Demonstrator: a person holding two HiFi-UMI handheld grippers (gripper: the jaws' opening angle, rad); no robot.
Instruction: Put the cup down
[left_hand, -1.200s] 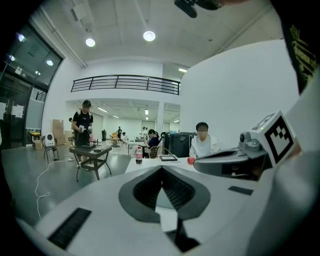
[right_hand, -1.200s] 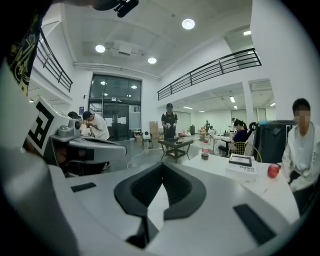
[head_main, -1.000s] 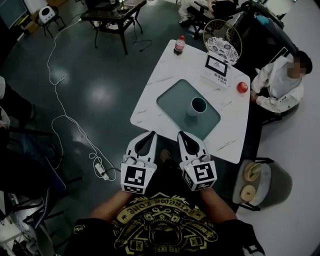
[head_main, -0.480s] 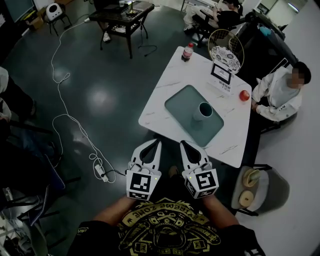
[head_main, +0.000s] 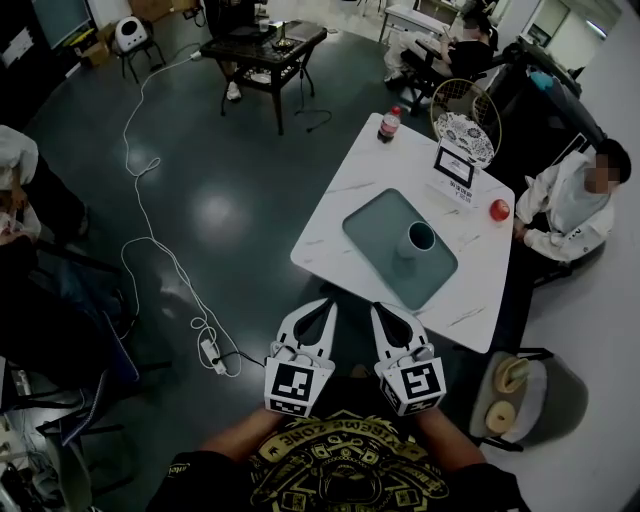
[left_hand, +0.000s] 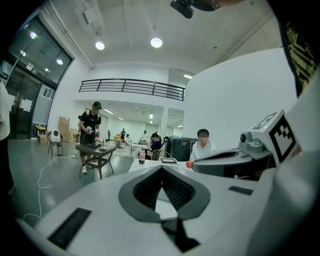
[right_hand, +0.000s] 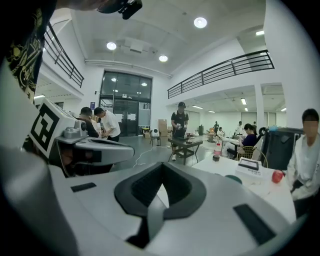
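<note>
A teal cup (head_main: 420, 240) stands upright on a teal tray (head_main: 375, 228) on the white table (head_main: 340, 205); nothing touches it. My left gripper (head_main: 326, 303) and right gripper (head_main: 382, 308) hang side by side at the table's near edge, short of the tray. Both are shut with nothing between the jaws. In the left gripper view the left gripper (left_hand: 161, 168) points at the table, jaws meeting. The right gripper (right_hand: 161, 178) looks the same in the right gripper view, where the cup (right_hand: 233, 177) peeks over its right jaw.
On the table's far side stand a red-capped bottle (head_main: 389, 124), a sign stand (head_main: 455, 181) and a red ball (head_main: 499, 209). A person (head_main: 572, 205) sits at its right. A stool (head_main: 525, 385) stands near my right. A white cable (head_main: 150, 255) runs across the floor to the left.
Both grippers have drawn back a little from the table toward me, still shut. The cup stays put on the tray. My view has shifted, showing more floor.
</note>
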